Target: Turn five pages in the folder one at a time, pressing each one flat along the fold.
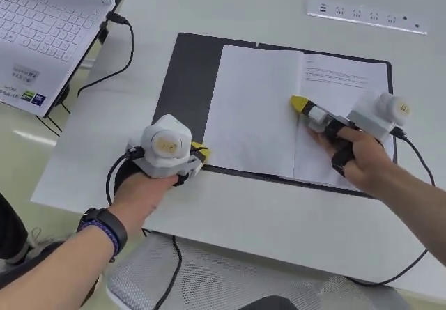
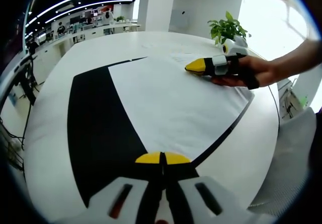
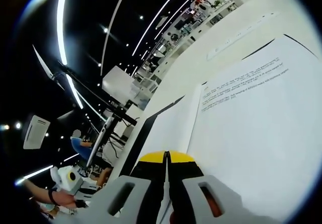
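The folder lies open in the middle of the desk. The right claw, jaws together, rests its tip on the right page at the fold. The left claw, also closed and holding nothing, sits at the folder's near left edge.

Laptop is running off the frame at 10 o'clock. Print on the right page is showing too small to read. Right hand is covering the corner of the folder at 4 o'clock.
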